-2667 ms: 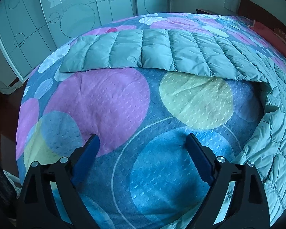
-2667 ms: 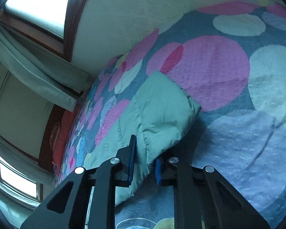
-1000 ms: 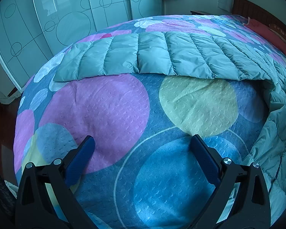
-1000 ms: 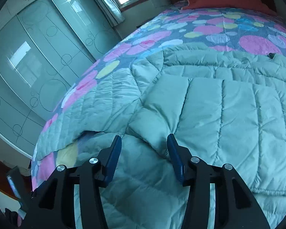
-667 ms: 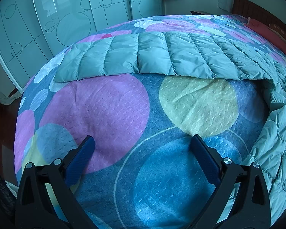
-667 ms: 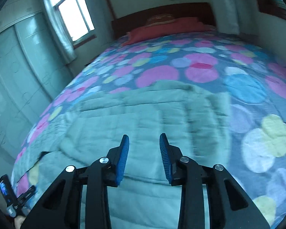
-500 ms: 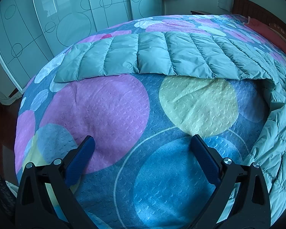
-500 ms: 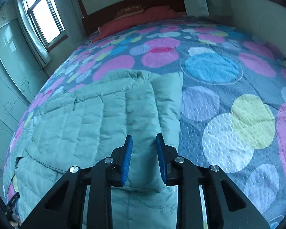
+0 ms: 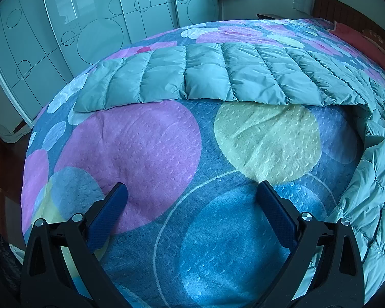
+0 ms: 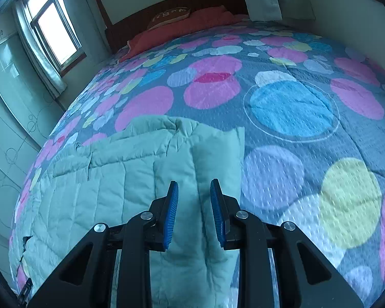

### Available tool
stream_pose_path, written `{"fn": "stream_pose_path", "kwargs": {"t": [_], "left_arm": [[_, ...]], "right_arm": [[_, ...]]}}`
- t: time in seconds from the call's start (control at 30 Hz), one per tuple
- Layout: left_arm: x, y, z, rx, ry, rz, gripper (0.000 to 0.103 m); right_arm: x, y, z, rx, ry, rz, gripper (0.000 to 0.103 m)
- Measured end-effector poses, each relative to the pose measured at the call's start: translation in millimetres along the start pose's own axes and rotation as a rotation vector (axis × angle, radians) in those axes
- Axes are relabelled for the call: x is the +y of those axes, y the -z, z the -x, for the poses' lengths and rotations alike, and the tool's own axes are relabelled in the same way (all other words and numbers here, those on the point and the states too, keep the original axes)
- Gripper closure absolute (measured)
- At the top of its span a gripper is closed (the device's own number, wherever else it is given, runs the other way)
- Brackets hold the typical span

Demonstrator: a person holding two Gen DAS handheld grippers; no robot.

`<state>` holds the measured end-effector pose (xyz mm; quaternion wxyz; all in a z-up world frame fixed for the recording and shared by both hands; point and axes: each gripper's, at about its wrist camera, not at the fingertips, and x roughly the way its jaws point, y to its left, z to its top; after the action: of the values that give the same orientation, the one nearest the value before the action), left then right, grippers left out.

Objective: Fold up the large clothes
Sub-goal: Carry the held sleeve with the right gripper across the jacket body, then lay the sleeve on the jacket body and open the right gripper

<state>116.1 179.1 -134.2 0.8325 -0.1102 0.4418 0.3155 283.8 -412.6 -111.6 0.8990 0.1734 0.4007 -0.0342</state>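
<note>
A mint-green quilted down coat [image 10: 120, 179] lies spread on the bed. In the left wrist view one long sleeve [image 9: 205, 79] stretches flat across the far side, and the coat body [image 9: 372, 200] bunches at the right edge. My left gripper [image 9: 190, 192] is wide open and empty above the bare bedspread, short of the sleeve. My right gripper [image 10: 193, 192] is partly open, its blue pads either side of a folded sleeve panel [image 10: 213, 154] without pinching it.
The bed wears a blue bedspread with big pink, yellow and blue circles [image 10: 292, 107]. Red pillows [image 10: 182, 23] and a dark headboard stand at the far end. Glass wardrobe doors [image 9: 89, 25] line the left; the bed edge drops off at lower left [image 9: 25, 179].
The right gripper let go of the sleeve it held, swung across the coat and now hovers over the folded sleeve panel, jaws narrower. The left gripper stayed still and open.
</note>
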Motion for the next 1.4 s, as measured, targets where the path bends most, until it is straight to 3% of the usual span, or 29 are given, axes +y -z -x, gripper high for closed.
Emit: {"fn": "stream_pose_path", "kwargs": {"t": [0.17, 0.33, 0.43, 0.5, 0.63, 0.83, 1.1, 1.4], "left_arm": [[0, 0, 0, 0.0, 0.0, 0.0, 0.002], [-1, 1, 1, -0.001, -0.003, -0.002, 0.002], [1, -1, -1, -0.002, -0.004, -0.003, 0.002], [-1, 1, 1, -0.003, -0.005, -0.003, 0.002], [0, 0, -1, -0.002, 0.0, 0.0, 0.002], [0, 1, 1, -0.006, 0.0, 0.0, 0.002], [3, 1, 0, -0.006, 0.016, 0.012, 0.002], [9, 1, 3, -0.001, 0.069, 0.034, 0.002]], "right_arm": [[-8, -7, -52, 0.114, 0.031, 0.004, 0.076], [13, -12, -25, 0.051, 0.076, 0.053, 0.075], [23, -2, -25, 0.021, 0.082, 0.08, 0.055], [24, 7, -51, 0.101, 0.087, 0.097, 0.048], [41, 11, -45, 0.061, 0.162, 0.166, 0.048], [70, 52, 12, -0.005, 0.082, 0.146, 0.047], [80, 84, -10, 0.042, 0.133, 0.204, 0.047], [78, 90, -17, 0.035, 0.138, 0.205, 0.047]]}}
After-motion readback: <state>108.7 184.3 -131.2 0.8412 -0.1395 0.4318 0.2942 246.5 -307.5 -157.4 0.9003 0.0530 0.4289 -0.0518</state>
